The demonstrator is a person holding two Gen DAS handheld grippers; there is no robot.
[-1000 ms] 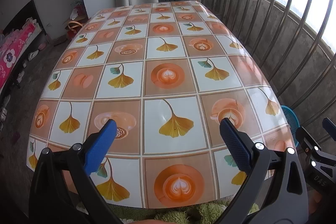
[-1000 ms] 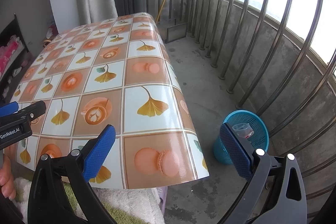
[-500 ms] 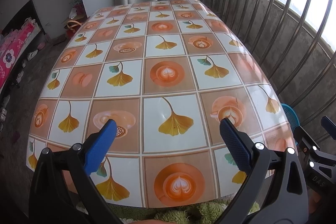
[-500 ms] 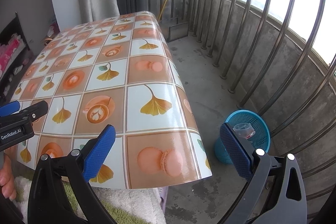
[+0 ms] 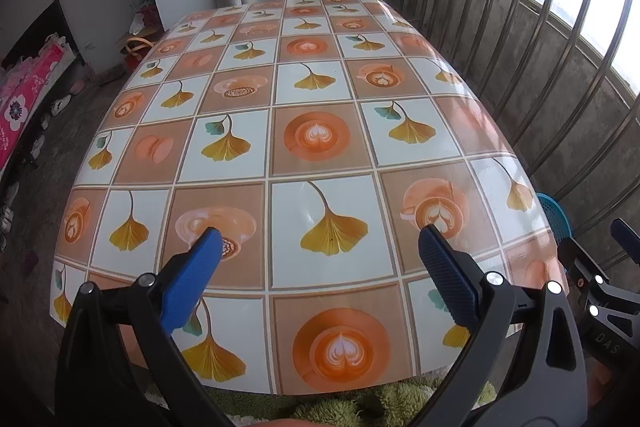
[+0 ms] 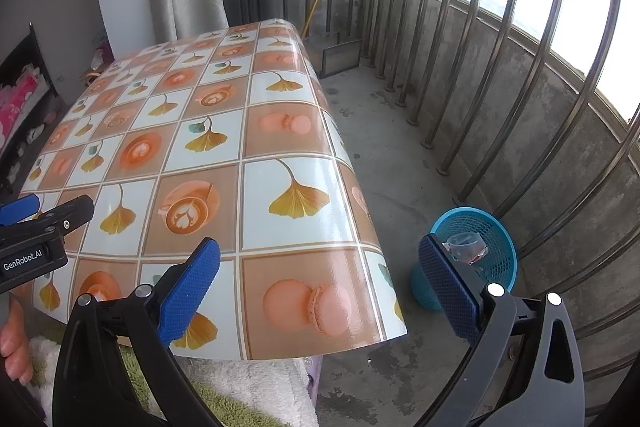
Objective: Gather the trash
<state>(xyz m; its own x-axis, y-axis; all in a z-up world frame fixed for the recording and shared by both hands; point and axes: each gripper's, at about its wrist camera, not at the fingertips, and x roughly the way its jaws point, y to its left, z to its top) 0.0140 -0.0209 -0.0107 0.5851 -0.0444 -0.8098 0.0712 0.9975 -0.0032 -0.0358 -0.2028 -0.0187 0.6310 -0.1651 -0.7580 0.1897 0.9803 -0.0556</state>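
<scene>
From the left wrist view, we saw only a sliver of the blue basket, cut off behind the right edge of the table; its contents were hidden. The left gripper hovered above the near end of the patterned tablecloth with jaws spread wide and nothing between them. The right gripper showed partly at the frame's right edge, its jaw state unreadable there.

From the right wrist view, the basket stood on the concrete floor beside the table, near the railing. We made out a crumpled clear plastic cup inside, partly hidden by the gripper's finger. The right gripper hung wide and empty, one finger over the table corner, the other over the basket. A hand was cut off at left.
</scene>
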